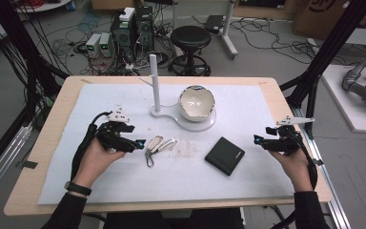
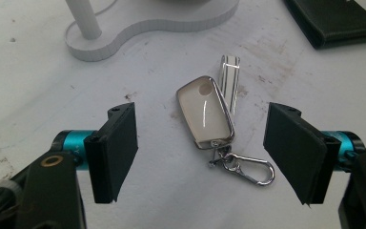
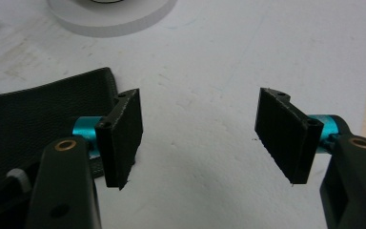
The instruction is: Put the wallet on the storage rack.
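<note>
Low, left hand-held gripper (image 2: 202,152) agape astride key fob (image 2: 205,112).

So my left gripper (image 1: 140,142) is sitting right next to the key fob (image 1: 154,143) on the white mat (image 1: 248,176), jaws apart and pointed at it, not touching as far as I can tell. There's a carabiner clip (image 1: 149,159) hanging off the fob. My right gripper (image 1: 257,140) is hanging out near the black wallet (image 1: 225,155), a bit apart from it. Further back on the table (image 1: 43,157) is a white stand (image 1: 155,90) holding a bowl (image 1: 197,103).
</note>
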{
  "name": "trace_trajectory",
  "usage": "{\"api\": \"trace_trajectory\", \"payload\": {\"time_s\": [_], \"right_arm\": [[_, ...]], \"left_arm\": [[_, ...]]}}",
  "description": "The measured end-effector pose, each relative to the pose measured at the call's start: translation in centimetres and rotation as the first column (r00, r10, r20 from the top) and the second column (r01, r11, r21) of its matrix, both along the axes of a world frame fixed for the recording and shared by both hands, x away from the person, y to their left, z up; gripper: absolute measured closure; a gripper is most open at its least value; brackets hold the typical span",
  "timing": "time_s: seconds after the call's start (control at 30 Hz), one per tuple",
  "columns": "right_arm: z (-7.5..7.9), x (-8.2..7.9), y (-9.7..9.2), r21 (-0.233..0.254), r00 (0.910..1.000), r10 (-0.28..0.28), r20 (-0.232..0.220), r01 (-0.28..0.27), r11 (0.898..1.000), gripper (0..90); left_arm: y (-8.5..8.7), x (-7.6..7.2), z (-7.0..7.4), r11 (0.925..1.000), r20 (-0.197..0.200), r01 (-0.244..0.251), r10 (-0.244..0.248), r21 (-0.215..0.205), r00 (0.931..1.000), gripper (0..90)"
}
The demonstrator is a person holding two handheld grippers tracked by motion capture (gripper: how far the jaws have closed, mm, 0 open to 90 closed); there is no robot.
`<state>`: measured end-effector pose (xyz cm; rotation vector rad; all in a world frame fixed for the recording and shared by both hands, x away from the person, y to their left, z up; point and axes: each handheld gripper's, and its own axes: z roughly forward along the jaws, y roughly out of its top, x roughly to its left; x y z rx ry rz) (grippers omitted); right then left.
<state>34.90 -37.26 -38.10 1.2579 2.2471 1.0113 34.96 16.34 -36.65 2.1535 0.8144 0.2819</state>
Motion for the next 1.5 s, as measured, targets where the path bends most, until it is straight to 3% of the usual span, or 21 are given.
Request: {"api": "trace_trajectory", "payload": {"time_s": [0.27, 0.43, 0.47, 0.7, 0.83, 1.1, 1.13, 1.23, 1.4, 1.43, 1.5], "right_arm": [[0.1, -1.5, 2.7, -0.008, 0.9934, 0.112, 0.024, -0.112, 0.994, 36.9], [-0.3, -3.1, 4.9, -0.033, 0.9775, 0.210, 0.023, -0.209, 0.977, 38.2], [-0.3, -3.1, 4.9, -0.033, 0.9775, 0.210, 0.023, -0.209, 0.977, 38.2], [-1.3, -5.4, 8.0, -0.077, 0.9536, 0.300, 0.027, -0.297, 0.952, 39.5], [-2.4, -6.3, 9.2, -0.110, 0.9455, 0.325, 0.027, -0.320, 0.941, 42.1], [-3.9, -7.3, 10.5, -0.187, 0.9405, 0.338, 0.032, -0.327, 0.926, 49.2], [-4.3, -7.5, 11.0, -0.227, 0.9369, 0.347, 0.039, -0.330, 0.916, 51.8], [-4.7, -7.7, 11.4, -0.279, 0.9354, 0.351, 0.040, -0.327, 0.903, 55.5], [-4.9, -7.8, 11.5, -0.313, 0.9334, 0.355, 0.055, -0.321, 0.894, 61.1], [-4.9, -7.9, 11.5, -0.329, 0.9296, 0.363, 0.062, -0.325, 0.887, 64.0], [-4.9, -7.9, 11.5, -0.336, 0.9263, 0.371, 0.066, -0.329, 0.882, 68.1]], "left_arm": [[1.0, 0.1, 0.4, 0.9995, 0.006, -0.015, 0.015, -0.027, 0.9999, 27.3], [1.1, 0.0, 0.4, 0.9996, 0.008, -0.020, 0.020, -0.022, 0.9998, 27.3], [1.1, 0.0, 0.4, 0.9996, 0.008, -0.020, 0.020, -0.022, 0.9998, 27.2], [1.0, -0.1, 0.4, 0.9997, 0.006, -0.019, 0.020, -0.017, 0.9998, 27.2], [1.3, -0.4, 0.5, 0.9998, 0.008, -0.018, 0.018, -0.010, 0.9998, 27.3], [1.8, -0.4, 0.4, 0.9991, 0.002, -0.037, 0.037, -0.018, 0.9993, 27.3], [1.8, -0.4, 0.4, 0.9992, 0.003, -0.036, 0.036, -0.016, 0.9994, 27.2], [1.8, -0.4, 0.4, 0.9993, 0.001, -0.033, 0.033, -0.016, 0.9994, 27.3], [1.9, -0.4, 0.3, 0.9991, 0.000, -0.038, 0.038, -0.019, 0.9993, 27.2], [2.0, -0.3, 0.3, 0.9990, -0.002, -0.039, 0.039, -0.020, 0.9992, 27.3], [2.0, -0.4, 0.3, 0.9989, -0.004, -0.040, 0.040, -0.025, 0.9992, 27.3]]}}
